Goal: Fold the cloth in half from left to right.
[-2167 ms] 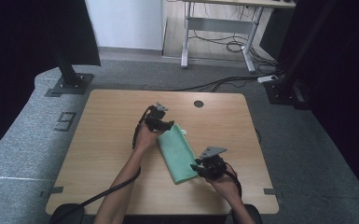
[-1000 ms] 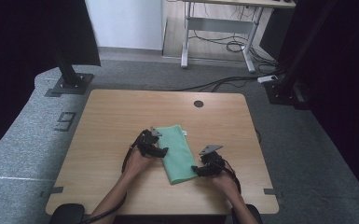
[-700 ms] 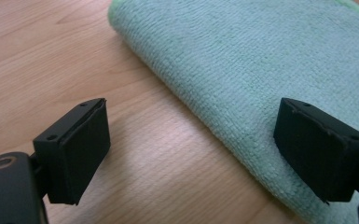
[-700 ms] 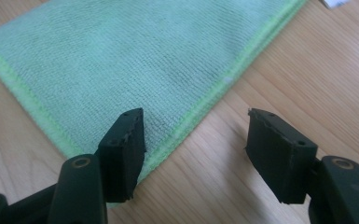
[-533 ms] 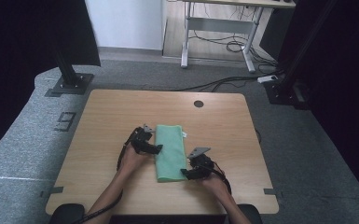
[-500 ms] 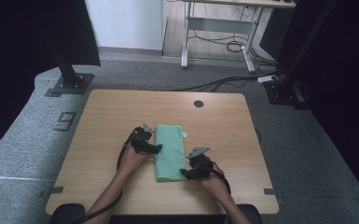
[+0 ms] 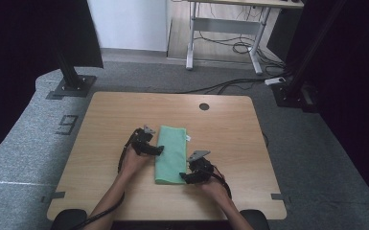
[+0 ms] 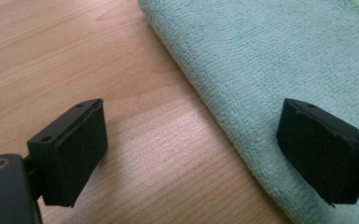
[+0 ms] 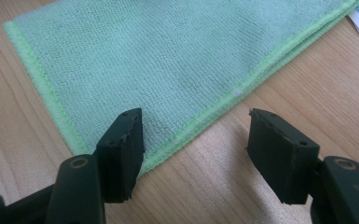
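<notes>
Two grippers flank a folded green towel (image 7: 170, 154) lying lengthwise near the middle of the wooden table (image 7: 100, 124): the left gripper (image 8: 193, 154) stands with jaws spread and empty astride the towel's folded long edge, one jaw over bare wood and the other over the cloth, while the right gripper (image 9: 193, 149) is likewise released at the near corner, one jaw over the hemmed edge and the other over bare wood. The step in hand looks like settling on grip points for another fold. Next, I judge, each gripper must sink until its jaws straddle every layer at its edge, then pinch, so that no layer slips free when the cloth is lifted.
</notes>
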A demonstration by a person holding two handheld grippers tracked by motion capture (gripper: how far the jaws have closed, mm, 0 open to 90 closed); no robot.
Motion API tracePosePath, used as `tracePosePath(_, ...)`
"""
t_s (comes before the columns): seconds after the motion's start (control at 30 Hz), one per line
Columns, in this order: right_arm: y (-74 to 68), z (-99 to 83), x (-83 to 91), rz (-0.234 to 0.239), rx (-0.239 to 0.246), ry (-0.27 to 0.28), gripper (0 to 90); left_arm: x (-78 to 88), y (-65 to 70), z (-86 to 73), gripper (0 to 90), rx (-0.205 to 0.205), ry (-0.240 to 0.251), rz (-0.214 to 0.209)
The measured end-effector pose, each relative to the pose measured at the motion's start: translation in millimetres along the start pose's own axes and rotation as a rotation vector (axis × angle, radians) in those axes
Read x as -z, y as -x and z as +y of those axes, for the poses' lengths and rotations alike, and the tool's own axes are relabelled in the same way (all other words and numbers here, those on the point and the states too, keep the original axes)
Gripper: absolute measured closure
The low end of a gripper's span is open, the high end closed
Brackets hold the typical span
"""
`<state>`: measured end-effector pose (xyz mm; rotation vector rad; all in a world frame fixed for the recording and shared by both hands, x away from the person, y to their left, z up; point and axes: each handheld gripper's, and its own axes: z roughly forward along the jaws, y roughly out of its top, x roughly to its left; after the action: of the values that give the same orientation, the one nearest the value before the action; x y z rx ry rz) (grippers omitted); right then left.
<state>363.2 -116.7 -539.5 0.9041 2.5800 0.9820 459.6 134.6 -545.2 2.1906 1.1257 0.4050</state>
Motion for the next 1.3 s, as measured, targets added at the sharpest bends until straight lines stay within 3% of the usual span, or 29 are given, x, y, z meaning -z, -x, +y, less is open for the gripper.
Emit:
tracePosePath(0.17,1.0,-0.3,-0.2,0.000,-0.002,0.001,34.2,-0.3,-0.3,0.1,8.7,0.000,0.001,-0.005)
tracePosePath(0.3,0.7,0.0,0.5,-0.008,0.006,0.003,33.4,3.6,3.9,2.2,9.1,-0.025,0.009,0.009)
tracePosePath(0.53,7.3,0.9,10.6,-0.010,-0.028,0.047,26.2,22.7,10.3,-3.2,9.5,-0.028,0.055,-0.042)
tracePosePath(0.77,19.5,-2.9,26.4,-0.026,-0.058,0.076,17.8,48.9,16.5,-18.9,6.4,-0.055,0.060,-0.074)
tracePosePath(0.93,23.3,-5.4,33.7,-0.032,-0.050,0.073,14.4,67.0,23.6,-32.8,4.0,-0.074,0.056,-0.104)
tracePosePath(1.07,25.6,-9.1,41.3,-0.055,-0.047,0.073,12.5,80.2,28.2,-45.1,2.2,-0.095,0.046,-0.104)
tracePosePath(1.17,29.1,-14.8,47.5,-0.085,-0.055,0.070,4.9,88.2,28.5,-54.3,0.8,-0.103,0.041,-0.096)
tracePosePath(1.3,33.2,-21.2,51.6,-0.101,-0.072,0.072,0.5,95.4,24.9,-68.8,0.4,-0.086,0.039,-0.082)
